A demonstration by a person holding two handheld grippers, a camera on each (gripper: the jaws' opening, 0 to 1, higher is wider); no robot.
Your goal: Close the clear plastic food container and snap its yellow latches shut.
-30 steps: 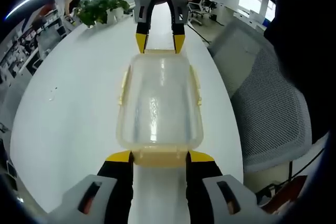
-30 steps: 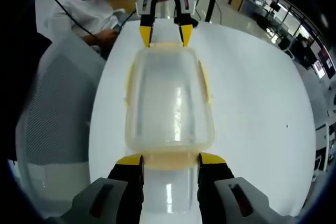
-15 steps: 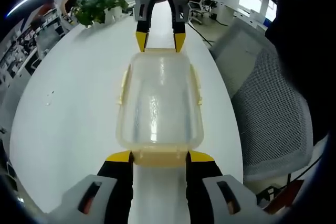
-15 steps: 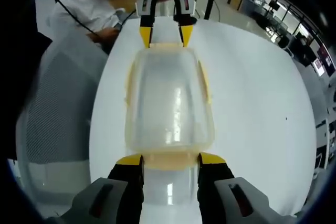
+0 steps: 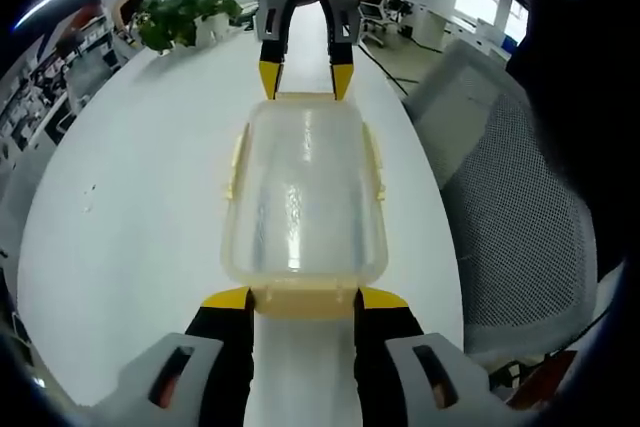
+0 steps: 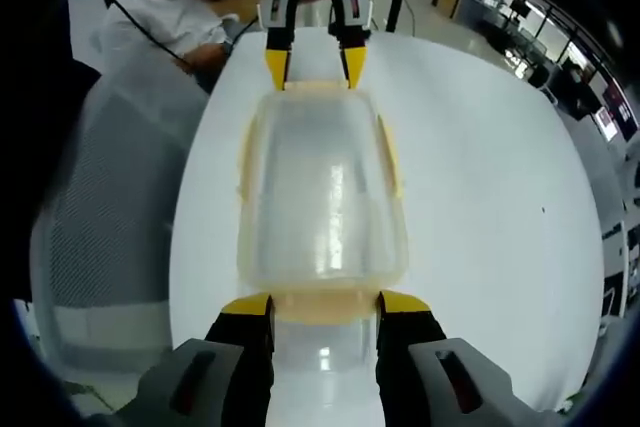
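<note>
The clear container [image 5: 303, 202] lies in the middle of the frame on the white tabletop [image 5: 140, 197], lid on. The left claw [image 5: 303, 299] stands parted at the bottom of its view, tips astride the near end latch [image 5: 303, 302]. The right claw [image 6: 323, 304] is spread likewise at the opposite end, over its own latch [image 6: 323, 304]. From here, uneven pressing could slide the box across the slick top, or tip one end up. The side latches [image 5: 376, 169] look unsnapped, though I cannot be sure; the lid could spring.
</note>
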